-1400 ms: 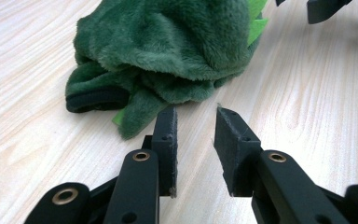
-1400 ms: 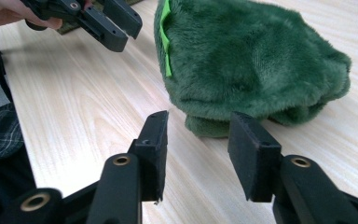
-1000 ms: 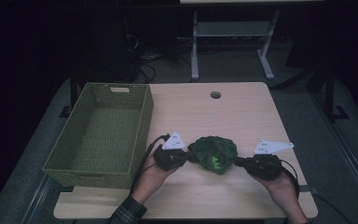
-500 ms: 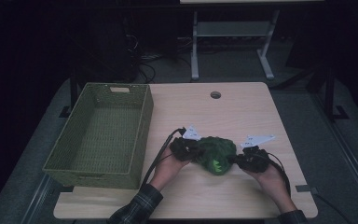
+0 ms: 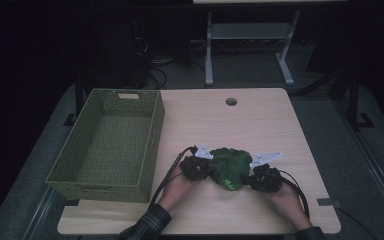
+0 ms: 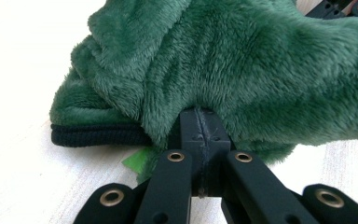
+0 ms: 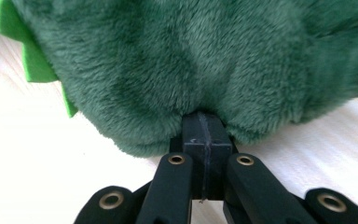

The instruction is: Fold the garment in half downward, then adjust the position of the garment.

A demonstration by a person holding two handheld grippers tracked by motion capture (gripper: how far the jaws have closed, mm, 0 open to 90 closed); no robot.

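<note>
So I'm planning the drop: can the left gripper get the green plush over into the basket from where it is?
Probably yes: the left gripper, shut on the green plush, sits beside the open-topped basket, with bare table between.

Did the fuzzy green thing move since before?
Yes. The green plush garment has slid slightly right, farther from the woven basket, and nearer the table's front edge.

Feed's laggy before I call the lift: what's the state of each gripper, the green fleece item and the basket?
Left gripper: shut on the green fleece item.
Right gripper: shut on it too.
Green fleece item: bunched, on the table, pinched at both sides.
Basket: upright, empty.
</note>
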